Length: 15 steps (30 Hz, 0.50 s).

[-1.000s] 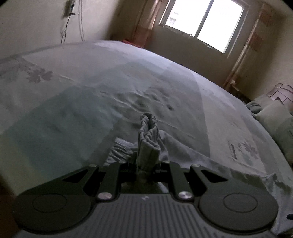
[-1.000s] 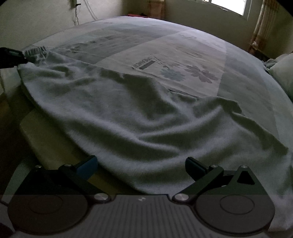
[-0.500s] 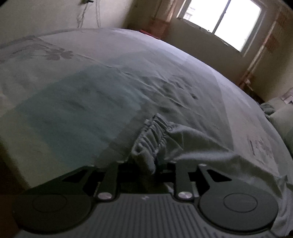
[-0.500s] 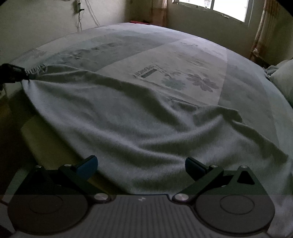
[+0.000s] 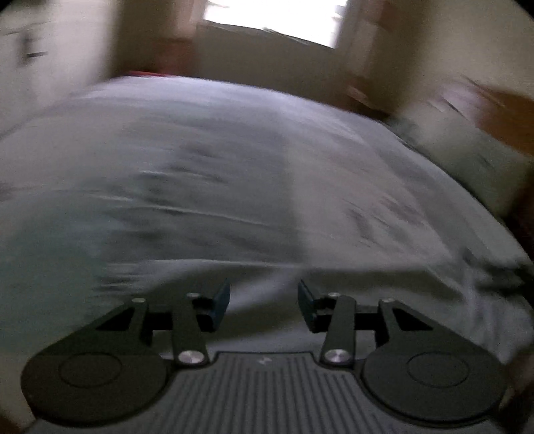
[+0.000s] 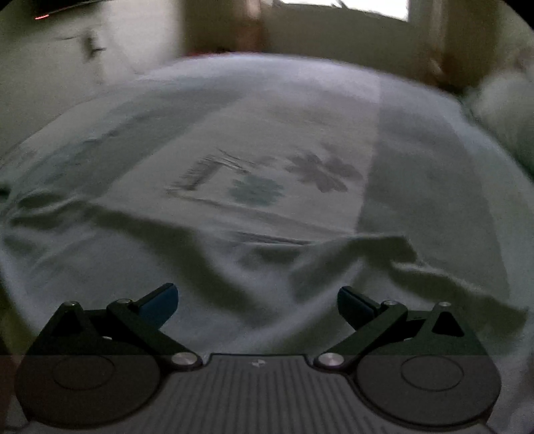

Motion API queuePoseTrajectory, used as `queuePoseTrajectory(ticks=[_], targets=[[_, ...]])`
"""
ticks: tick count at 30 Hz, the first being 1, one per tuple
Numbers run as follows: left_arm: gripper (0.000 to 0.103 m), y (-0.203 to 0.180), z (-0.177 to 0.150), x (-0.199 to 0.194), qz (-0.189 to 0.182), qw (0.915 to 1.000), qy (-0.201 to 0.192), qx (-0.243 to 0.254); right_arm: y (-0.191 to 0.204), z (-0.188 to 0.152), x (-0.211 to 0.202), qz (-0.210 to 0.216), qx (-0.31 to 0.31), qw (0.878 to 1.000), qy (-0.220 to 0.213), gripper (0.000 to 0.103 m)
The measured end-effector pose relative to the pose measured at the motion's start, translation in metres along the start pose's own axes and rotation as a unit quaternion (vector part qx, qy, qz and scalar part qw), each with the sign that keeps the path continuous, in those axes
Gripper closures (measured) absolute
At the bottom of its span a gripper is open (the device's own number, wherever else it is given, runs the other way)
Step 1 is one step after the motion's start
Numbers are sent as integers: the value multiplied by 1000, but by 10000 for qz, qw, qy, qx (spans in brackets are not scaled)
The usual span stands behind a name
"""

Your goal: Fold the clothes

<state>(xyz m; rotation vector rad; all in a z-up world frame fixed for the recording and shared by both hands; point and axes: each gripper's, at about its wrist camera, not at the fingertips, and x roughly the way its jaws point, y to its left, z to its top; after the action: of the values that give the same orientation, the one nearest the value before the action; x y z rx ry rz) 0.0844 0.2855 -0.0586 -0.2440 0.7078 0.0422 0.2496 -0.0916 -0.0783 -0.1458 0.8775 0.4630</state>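
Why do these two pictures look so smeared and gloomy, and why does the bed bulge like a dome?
Left wrist view: heavy motion smear across the bed, while the left gripper stays sharp; the window is blown out white. Right wrist view: milder blur, so the flower print and the grey garment still read; the room is dim and backlit. In both, the fisheye lens curves the bed and darkens the corners.
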Motion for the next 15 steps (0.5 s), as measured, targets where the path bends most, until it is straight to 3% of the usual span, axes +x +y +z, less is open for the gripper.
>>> queuePoseTrajectory(ticks=[3, 5, 8, 15], targets=[[58, -37, -3, 41, -499, 9975, 316, 396, -10, 6, 42, -109, 371, 9985, 375, 0], [57, -49, -6, 60, -652, 9953, 432, 565, -4, 7, 56, -266, 151, 9993, 224, 0], [58, -47, -9, 83, -404, 9959, 564, 583, 1, 16, 73, -379, 18, 9993, -20, 0], [58, -24, 0, 81, 253, 9981, 237, 500, -11, 45, 84, -381, 225, 9989, -160, 0]])
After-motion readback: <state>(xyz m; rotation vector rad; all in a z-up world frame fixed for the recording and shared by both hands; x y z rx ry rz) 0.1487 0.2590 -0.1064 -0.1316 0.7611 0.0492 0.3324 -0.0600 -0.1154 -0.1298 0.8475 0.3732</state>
